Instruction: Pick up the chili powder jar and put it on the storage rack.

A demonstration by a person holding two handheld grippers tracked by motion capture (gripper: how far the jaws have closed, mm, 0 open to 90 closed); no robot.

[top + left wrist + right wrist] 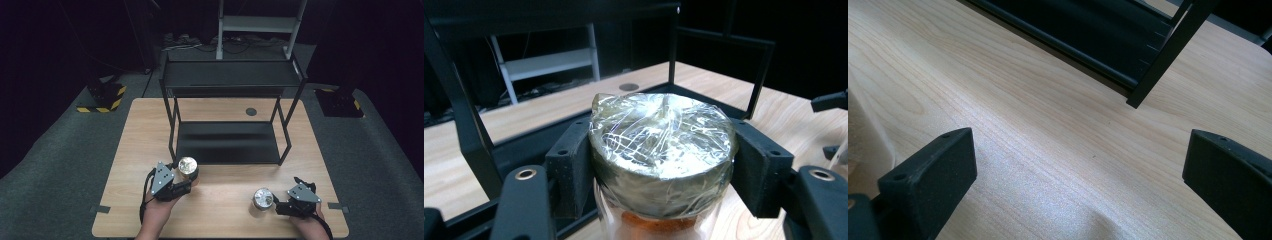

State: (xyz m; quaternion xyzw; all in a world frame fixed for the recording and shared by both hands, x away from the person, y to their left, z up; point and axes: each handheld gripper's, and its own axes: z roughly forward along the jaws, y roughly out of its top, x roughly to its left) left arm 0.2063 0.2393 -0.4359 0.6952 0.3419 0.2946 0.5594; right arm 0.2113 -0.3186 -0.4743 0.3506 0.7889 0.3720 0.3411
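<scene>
While we look down from the high view: our left gripper [186, 186] pinches a round jar [187, 167] by the black shelf [227, 142]; another jar [263, 198] stands beside our right gripper [278, 206].
Left gripper view: crinkly shiny wrap [659, 135] covers the pinched jar.
Right gripper view: jaws spread over smooth wooden table [1048, 150].

A dark lab: hazard-striped stand bases [101, 100] and floor cables [200, 46] surround the table [145, 130].

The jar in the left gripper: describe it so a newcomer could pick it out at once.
On the wooden table, just before the front left leg of the black shelf rack, stands a clear jar with orange powder and a crinkled film cover. Unlike the second jar standing free, the left gripper clamps it.
</scene>
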